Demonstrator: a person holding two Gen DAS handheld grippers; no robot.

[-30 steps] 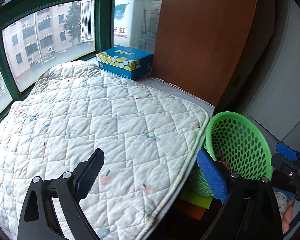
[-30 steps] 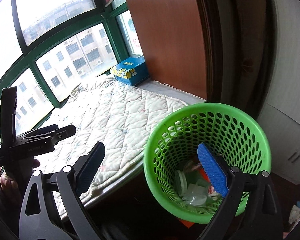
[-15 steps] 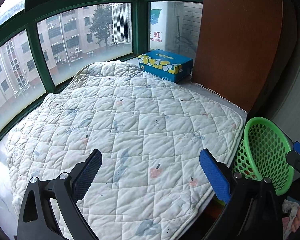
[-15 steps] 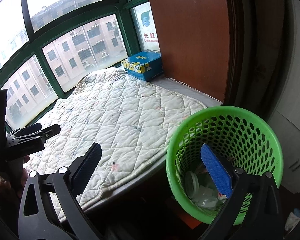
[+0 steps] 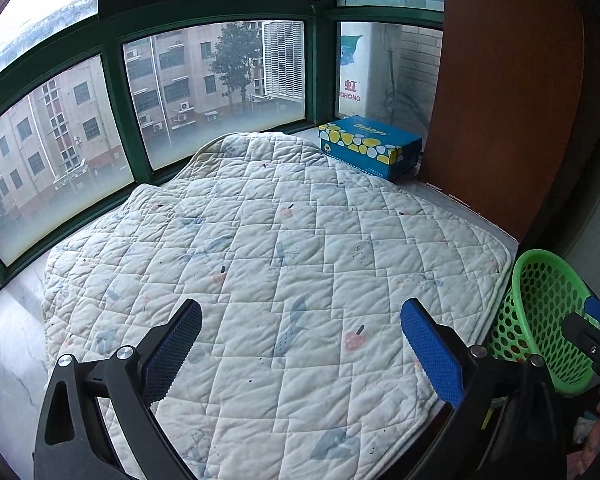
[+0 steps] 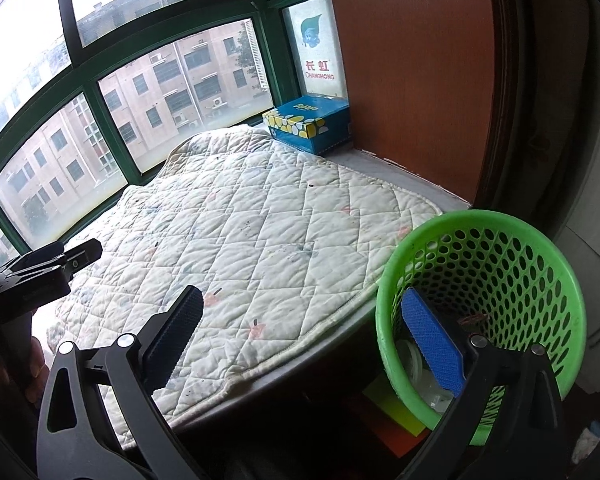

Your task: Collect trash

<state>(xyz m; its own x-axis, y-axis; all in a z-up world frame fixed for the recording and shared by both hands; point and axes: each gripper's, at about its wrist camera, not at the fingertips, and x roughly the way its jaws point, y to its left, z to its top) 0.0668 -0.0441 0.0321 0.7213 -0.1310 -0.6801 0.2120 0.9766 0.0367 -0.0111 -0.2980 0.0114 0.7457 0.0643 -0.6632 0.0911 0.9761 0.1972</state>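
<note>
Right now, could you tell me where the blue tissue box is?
The blue tissue box sits at the sill's far corner, just beyond the quilted mat, beside the brown wooden panel.

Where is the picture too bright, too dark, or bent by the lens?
Left wrist view: the window frame bows from fisheye and the sky burns white at top left. Right wrist view: the same white sky, while under the ledge beside the green basket it is almost black.
</note>
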